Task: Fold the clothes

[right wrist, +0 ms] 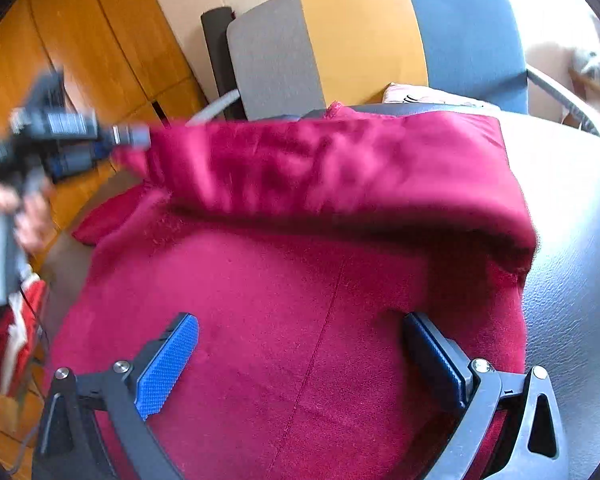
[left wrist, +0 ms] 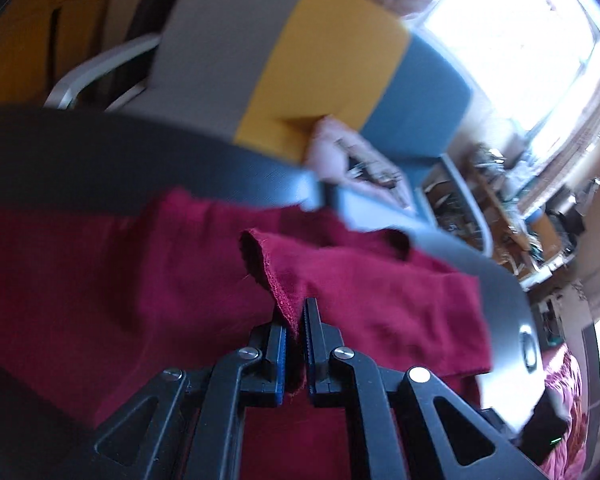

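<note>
One crimson, nubbly-textured garment (right wrist: 300, 300) lies on the round dark grey table (right wrist: 572, 240), its far edge blurred as it lifts. The left gripper (left wrist: 296, 320) pinches a hem; its handle is smeared. The right gripper (right wrist: 300, 344) hovers spread wide, empty. Beyond stands a grey, yellow and blue chair (right wrist: 364, 36).

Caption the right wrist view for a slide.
Open right gripper over red garment on grey table; left gripper lifts one edge.

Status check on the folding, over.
Left gripper shut on the red garment's hem, lifting it over. Right gripper open, hovering over the cloth. Garment partly folded on the grey table. Nothing in the way.
</note>
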Action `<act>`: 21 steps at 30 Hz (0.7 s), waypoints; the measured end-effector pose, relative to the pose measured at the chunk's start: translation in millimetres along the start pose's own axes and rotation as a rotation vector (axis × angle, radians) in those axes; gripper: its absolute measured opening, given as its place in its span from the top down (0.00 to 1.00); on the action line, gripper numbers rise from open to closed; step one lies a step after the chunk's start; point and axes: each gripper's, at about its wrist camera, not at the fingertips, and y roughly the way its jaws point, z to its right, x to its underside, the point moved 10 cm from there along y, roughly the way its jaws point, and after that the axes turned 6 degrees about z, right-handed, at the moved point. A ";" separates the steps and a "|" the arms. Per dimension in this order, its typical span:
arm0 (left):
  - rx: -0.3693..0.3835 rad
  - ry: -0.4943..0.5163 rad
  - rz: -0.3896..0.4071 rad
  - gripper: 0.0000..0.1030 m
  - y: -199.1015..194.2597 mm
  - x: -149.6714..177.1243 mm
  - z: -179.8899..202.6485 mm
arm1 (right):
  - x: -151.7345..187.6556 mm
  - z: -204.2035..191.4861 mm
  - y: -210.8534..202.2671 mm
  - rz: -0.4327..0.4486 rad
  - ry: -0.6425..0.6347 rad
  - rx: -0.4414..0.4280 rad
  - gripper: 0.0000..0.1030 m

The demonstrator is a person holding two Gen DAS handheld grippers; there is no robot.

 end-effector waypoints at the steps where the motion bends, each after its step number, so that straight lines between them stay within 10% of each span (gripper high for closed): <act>1: -0.011 -0.009 -0.012 0.94 5.3 8.3 -8.1 | -0.5 0.6 -0.4 0.003 0.010 -0.008 0.00; 8: 0.018 -0.069 0.035 0.90 23.5 32.3 -30.6 | -12.0 13.2 -12.1 0.044 0.219 -0.132 0.00; 21: 0.084 -0.095 0.101 0.90 20.2 33.2 -33.9 | -67.6 78.5 -13.5 0.254 0.535 -0.076 0.00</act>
